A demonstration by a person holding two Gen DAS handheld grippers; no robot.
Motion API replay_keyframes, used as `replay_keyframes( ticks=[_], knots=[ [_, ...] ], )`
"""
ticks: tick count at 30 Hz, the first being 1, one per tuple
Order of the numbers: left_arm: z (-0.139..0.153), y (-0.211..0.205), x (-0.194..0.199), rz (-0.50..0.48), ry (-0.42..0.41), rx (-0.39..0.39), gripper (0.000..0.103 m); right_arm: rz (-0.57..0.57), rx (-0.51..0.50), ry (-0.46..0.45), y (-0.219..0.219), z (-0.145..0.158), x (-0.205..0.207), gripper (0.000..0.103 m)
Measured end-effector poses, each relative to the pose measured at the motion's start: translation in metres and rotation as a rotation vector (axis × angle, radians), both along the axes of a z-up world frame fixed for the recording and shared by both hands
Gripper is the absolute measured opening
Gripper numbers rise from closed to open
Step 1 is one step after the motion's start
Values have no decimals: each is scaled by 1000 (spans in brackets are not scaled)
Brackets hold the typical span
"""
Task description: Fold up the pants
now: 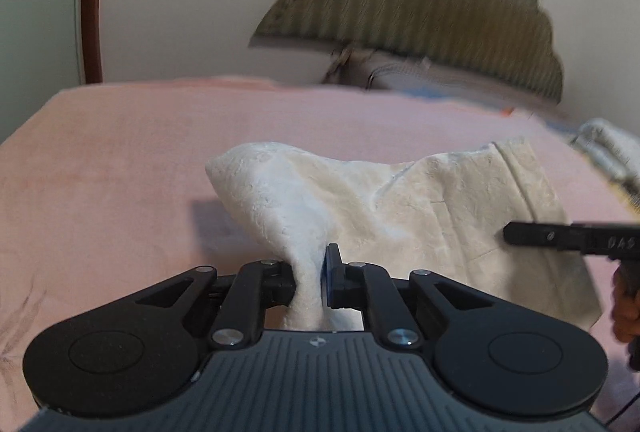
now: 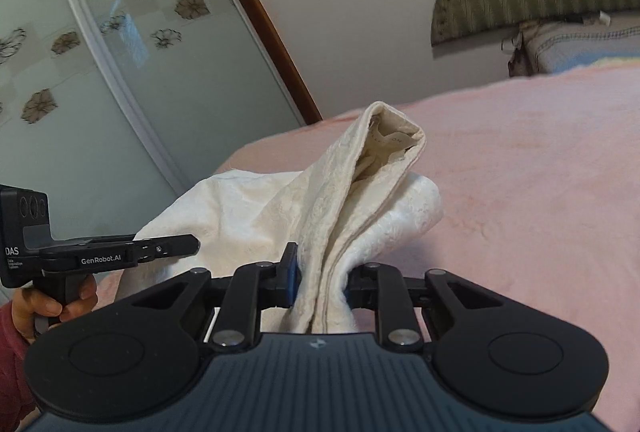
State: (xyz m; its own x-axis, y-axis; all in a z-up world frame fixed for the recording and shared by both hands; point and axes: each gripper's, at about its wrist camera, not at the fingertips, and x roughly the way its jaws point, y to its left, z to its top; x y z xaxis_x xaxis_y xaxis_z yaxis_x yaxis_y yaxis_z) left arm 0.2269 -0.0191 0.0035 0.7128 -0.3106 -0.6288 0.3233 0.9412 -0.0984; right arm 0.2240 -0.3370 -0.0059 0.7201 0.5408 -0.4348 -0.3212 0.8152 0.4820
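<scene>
The cream-white fleecy pants (image 1: 420,208) lie bunched on the pink bedspread (image 1: 120,160). My left gripper (image 1: 310,280) is shut on a twisted fold of the pants, lifting it off the bed. My right gripper (image 2: 320,284) is shut on another thick edge of the pants (image 2: 360,192), with the waistband and its label standing up beyond the fingers. The right gripper also shows in the left wrist view (image 1: 560,236) at the right edge over the cloth. The left gripper also shows in the right wrist view (image 2: 120,252) at the left.
A padded striped headboard (image 1: 420,4) and a pillow (image 1: 420,76) stand at the bed's far end. A glass sliding door with flower decals (image 2: 100,72) is to the left. Another white cloth (image 1: 612,148) lies at the bed's right edge.
</scene>
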Motion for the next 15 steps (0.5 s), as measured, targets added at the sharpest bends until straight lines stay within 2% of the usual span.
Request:
replay_keyframes(
  ticks=[2, 3, 4, 5, 6, 8, 10, 11, 13, 15],
  knots=[
    [-14, 3, 4, 26, 20, 26, 22, -37, -54, 61, 4, -16, 10, 24],
    [-16, 7, 3, 31, 24, 10, 34, -64, -70, 90, 3, -23, 12, 32],
    [-16, 12, 2, 47, 31, -1, 39, -80, -67, 115, 0, -29, 12, 41],
    [-14, 16, 1, 67, 37, -3, 48, -95, -53, 132, -4, -32, 10, 44],
    [-12, 20, -2, 80, 40, 1, 53, -117, -47, 143, -8, -33, 6, 52],
    [-4, 28, -11, 98, 29, 18, 57, -193, -91, 124, -12, -24, -12, 53],
    [4, 33, -29, 132, -2, 57, 57, -293, -174, 45, -3, -3, -43, 55],
    [8, 35, -39, 134, -31, 71, 59, -268, -210, -24, 5, 7, -61, 55],
    [9, 34, -57, 143, -59, 122, 70, -119, -226, -114, 25, 17, -89, 55],
    [1, 31, -60, 155, -54, 183, 76, -12, -267, -111, 48, 11, -103, 53]
  ],
)
